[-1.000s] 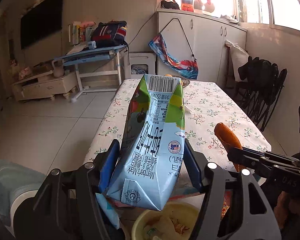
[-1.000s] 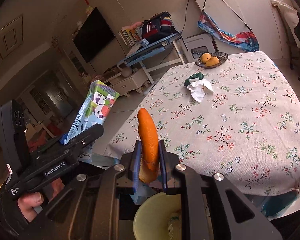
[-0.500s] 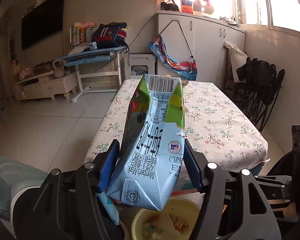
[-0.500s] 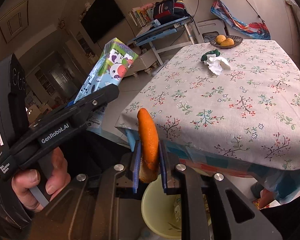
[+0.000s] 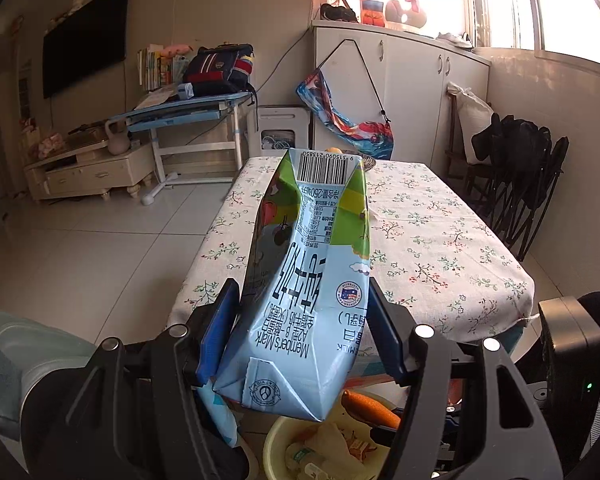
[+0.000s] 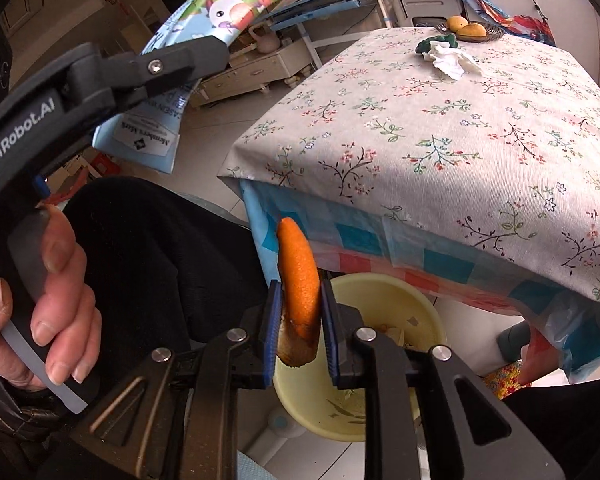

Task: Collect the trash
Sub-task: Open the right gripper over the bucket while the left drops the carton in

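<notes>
Left wrist view: the left tongs [image 5: 300, 332] clamp a milk carton [image 5: 308, 280], long axis pointing forward and up, above the yellow bin [image 5: 284, 436].

Right wrist view: the right tongs [image 6: 300, 320] pinch an orange peel [image 6: 299, 280], upright over the bin [image 6: 384, 292] beneath the table [image 6: 440, 128] edge; nearer, so probably first to drop.

Right claw [image 6: 300, 312] with orange peel [image 6: 299, 280], now lower, over yellow bin [image 6: 400, 300].

Black plastic tongs [image 6: 300, 312] with blue pads, silver screws, white GenRobot.AI lettering, bare-skinned hand [image 6: 40, 292], dark sleeve
</notes>
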`<state>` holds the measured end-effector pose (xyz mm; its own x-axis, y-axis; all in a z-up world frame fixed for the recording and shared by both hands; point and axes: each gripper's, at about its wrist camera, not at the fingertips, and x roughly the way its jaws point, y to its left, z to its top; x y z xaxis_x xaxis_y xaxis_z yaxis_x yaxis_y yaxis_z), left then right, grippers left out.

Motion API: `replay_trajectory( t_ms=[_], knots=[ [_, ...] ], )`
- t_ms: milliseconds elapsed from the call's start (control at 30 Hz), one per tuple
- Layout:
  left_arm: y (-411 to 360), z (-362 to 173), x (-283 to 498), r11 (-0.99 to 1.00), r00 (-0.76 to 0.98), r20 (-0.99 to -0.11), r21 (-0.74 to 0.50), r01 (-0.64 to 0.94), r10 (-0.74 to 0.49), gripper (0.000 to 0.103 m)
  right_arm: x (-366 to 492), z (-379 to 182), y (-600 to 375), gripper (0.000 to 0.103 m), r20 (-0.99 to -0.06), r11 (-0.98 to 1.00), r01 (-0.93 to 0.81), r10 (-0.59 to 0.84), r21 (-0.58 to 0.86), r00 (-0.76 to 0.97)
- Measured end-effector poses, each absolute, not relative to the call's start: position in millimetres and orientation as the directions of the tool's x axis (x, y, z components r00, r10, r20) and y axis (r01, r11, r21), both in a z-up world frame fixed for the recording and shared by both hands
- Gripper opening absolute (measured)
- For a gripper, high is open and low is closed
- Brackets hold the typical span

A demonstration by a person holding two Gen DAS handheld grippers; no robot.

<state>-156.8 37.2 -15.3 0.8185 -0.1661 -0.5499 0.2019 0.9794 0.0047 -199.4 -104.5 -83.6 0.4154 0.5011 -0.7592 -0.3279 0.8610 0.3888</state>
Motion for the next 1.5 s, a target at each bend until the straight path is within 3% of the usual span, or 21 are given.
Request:
replay_trajectory(
  t_ms=[67,400,700,1167,1500],
  knots=[
    [36.4,-15.0,-158.7,0.979,0.818,-0.55,0.005,0.202,-0.166,0.06,-198.2,-86.5,-106.6,0.035,-0.766,0.867,-0.312,0.493,0.39,0.413],
    [36.2,-19.3,-164.4,0.977,0.811,-0.56,0.012,0.211,-0.168,0.06,-196.1,-80.9,-119.7,0.047,-0.744,0.884,-0.252,0.468,0.394,0.476],
    [27.5,-35.0,-176.0,0.957,0.767,-0.609,0.045,0.286,-0.201,0.06,-198.6,-64.6,-155.3,0.055,-0.672,0.891,-0.138,0.42,0.432,0.61],
    [-0.1,-107.6,-191.3,0.889,0.454,-0.865,0.022,0.458,-0.212,0.061,-201.5,-55.8,-178.7,0.059,-0.62,0.878,-0.06,0.381,0.474,0.686],
    [-11.5,-131.9,-195.8,0.866,0.38,-0.917,0.089,0.492,-0.122,0.065,-201.9,-55.0,-180.1,0.062,-0.618,0.878,-0.053,0.377,0.476,0.69]
  ],
)
